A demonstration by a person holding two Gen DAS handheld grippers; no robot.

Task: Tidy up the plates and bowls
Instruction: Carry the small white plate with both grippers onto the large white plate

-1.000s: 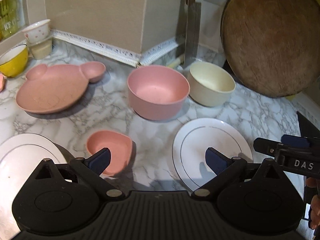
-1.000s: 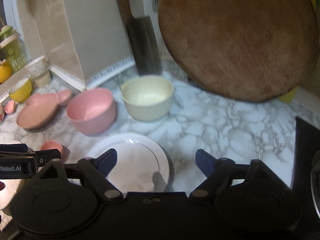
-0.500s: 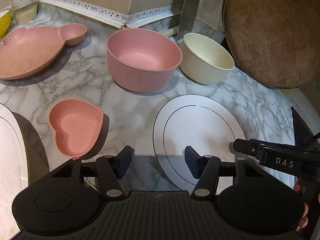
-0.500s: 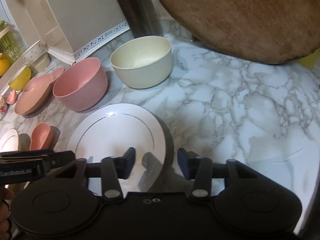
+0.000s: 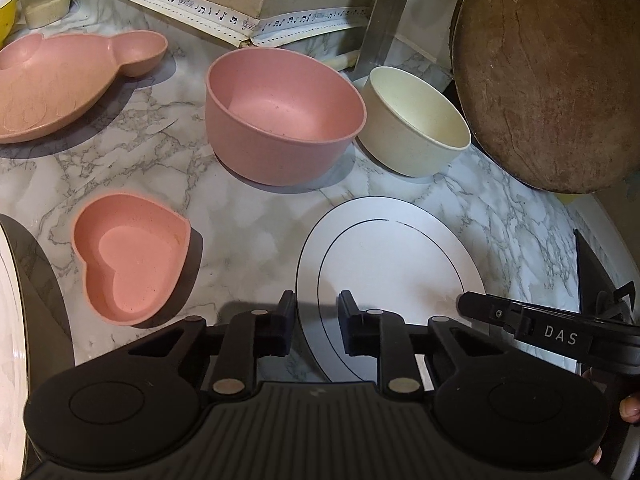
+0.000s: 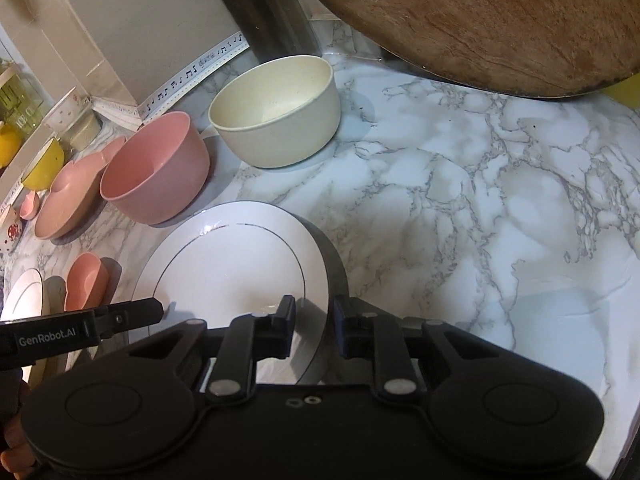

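Hiding plate rim: tongs

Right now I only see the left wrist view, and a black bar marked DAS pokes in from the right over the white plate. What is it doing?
Observer: That is the right hand-held gripper. Its jaws have just been closing and straddle the right rim of the white plate. I cannot tell whether the pads press yet.
Visitor: And what lies beyond the plate on that side?
Observer: Only marble counter, running back to the round wooden board.
Visitor: Is anything hidden past the mouse-eared plate?
Observer: Yes, a small pink dish sits right beside the mouse-eared plate, on its far side.
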